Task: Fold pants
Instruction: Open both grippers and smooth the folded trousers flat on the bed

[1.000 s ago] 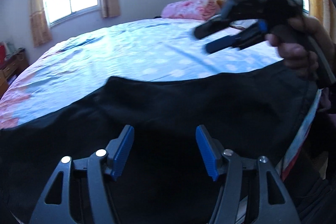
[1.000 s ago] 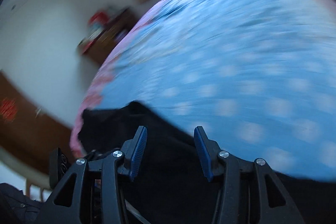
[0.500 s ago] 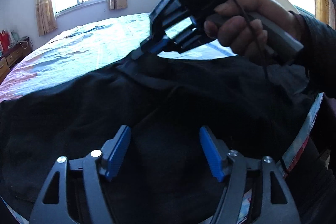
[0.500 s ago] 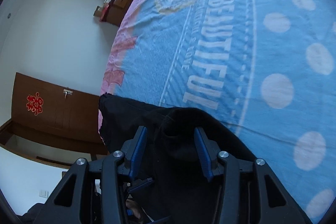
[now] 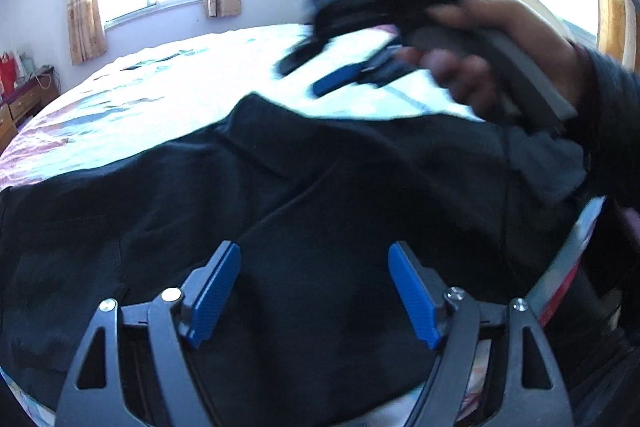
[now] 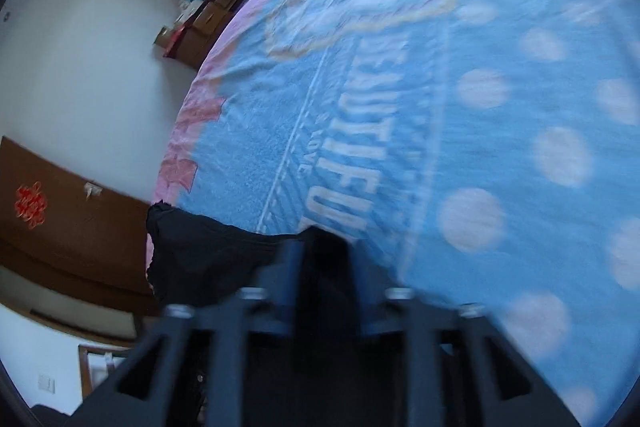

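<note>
Black pants (image 5: 280,211) lie across the bed (image 6: 480,107) directly under the spread, empty left tool (image 5: 314,295); the blurred right tool (image 5: 320,75) hovers beyond, apparently apart.

My left tongs (image 5: 314,291) show black triangular-cutout linkages, silver screws and ribbed blue pads (image 5: 216,293); my right tongs (image 5: 320,71) are a black body with a green light, a grey handle and blue pads; bare hand (image 5: 492,59), dark sleeve (image 5: 612,115).
</note>
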Available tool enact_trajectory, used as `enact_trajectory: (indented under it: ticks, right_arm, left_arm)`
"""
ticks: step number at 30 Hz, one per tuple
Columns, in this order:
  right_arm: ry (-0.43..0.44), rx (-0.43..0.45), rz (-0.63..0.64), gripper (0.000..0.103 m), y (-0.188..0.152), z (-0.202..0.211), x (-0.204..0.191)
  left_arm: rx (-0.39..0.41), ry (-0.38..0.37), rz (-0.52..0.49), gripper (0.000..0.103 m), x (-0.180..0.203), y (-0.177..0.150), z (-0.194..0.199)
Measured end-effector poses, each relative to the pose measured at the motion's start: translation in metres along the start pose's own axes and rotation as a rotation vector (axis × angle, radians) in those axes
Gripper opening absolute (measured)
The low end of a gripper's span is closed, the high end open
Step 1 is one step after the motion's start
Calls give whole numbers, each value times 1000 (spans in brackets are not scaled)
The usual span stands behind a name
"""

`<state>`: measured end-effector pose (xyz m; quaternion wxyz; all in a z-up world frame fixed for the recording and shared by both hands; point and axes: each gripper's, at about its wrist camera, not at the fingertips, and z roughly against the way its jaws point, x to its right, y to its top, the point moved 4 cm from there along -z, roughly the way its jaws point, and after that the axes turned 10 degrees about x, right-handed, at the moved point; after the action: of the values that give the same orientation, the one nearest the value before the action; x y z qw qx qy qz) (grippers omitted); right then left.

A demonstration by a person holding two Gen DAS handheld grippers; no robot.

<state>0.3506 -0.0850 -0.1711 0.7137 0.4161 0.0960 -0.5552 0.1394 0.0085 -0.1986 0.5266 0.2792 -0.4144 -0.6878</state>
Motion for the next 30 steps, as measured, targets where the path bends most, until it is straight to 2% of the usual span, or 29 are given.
enact_trajectory:
  ticks: [2, 5, 7, 9, 12, 15, 17, 19, 21, 24, 28, 30]
  right_arm:
    - [-45, 75, 36, 46, -5, 48, 6]
    - [-123, 133, 43, 46, -28, 111, 24]
    - [-191, 164, 42, 47, -56, 153, 39]
    - [-250, 168, 25, 47, -88, 183, 54]
    - [-311, 155, -4, 47, -130, 208, 76]
    - [-361, 159, -101, 47, -157, 215, 109]
    - [-292, 222, -134, 47, -165, 221, 121]
    - [-277, 252, -144, 47, -166, 224, 121]
    - [-279, 270, -146, 47, -164, 228, 113]
    - [-285, 286, -127, 47, -171, 241, 104]
    - [-343, 391, -170, 47, -190, 287, 118]
    - [-413, 453, -242, 47, -200, 323, 143]
  left_arm:
    - [28, -23, 9, 79, 7, 7, 7]
    - [32, -61, 2, 79, 20, 13, 5]
    - [11, -82, -15, 79, 32, 13, -5]
    - [-17, -66, -37, 79, 37, 11, -17]
    - [-69, -37, -48, 81, 38, 4, -35]
    - [-75, -12, -131, 87, 48, 2, -39]
    - [-82, -7, -130, 87, 49, 4, -37]
    - [-88, -25, -119, 87, 54, 12, -37]
    - [-56, -33, -146, 87, 64, 19, -23]
    - [-8, -90, -174, 88, 85, 34, -19]
    - [-56, -185, -181, 88, 115, 34, -35]
    - [-94, -190, -215, 88, 125, 24, -48]
